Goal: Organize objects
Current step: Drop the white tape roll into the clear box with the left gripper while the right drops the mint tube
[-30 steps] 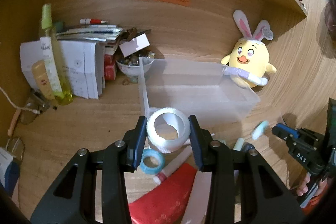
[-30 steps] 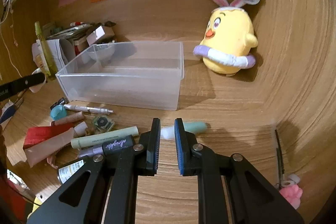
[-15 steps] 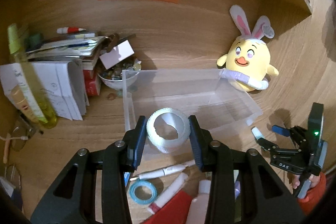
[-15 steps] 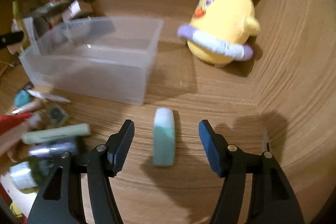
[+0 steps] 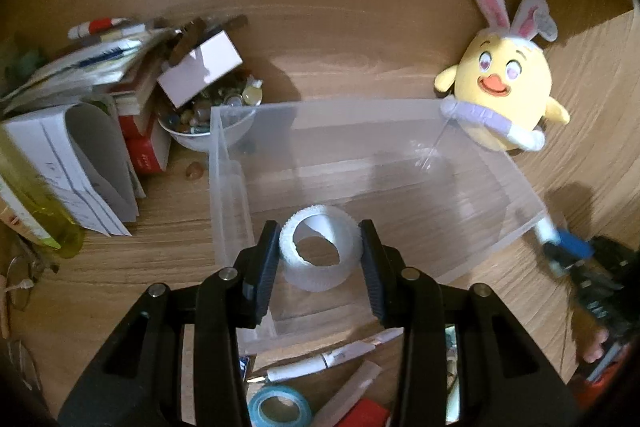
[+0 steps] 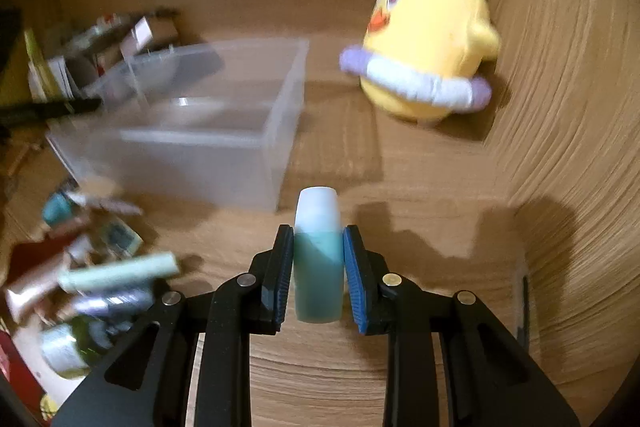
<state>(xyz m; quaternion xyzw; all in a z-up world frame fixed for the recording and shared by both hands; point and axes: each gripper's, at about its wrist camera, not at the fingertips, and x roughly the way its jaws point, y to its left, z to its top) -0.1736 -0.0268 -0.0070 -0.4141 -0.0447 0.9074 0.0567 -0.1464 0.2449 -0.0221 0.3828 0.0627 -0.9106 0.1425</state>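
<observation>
My left gripper (image 5: 320, 261) is shut on a white tape roll (image 5: 316, 279) and holds it above the near end of a clear plastic box (image 5: 332, 106), which looks bare inside. In the right wrist view my right gripper (image 6: 318, 269) has its jaws closing on a teal tube with a white cap (image 6: 318, 223); both pads touch the tube's sides just above the wooden desk. The same box (image 6: 200, 155) stands to that gripper's left. The right gripper (image 5: 568, 251) also shows at the box's right corner in the left wrist view.
A yellow bunny-eared plush (image 5: 504, 87) (image 6: 428, 39) sits behind the box at the right. Papers and books (image 5: 80, 131) and a bowl of small items (image 5: 200, 125) stand at the left. Pens, tubes (image 6: 116, 271) and a blue tape roll (image 5: 280, 407) lie before the box.
My left gripper carried the white roll forward from in front of the box to above it. My right gripper opened, moved over the teal tube and closed around it.
</observation>
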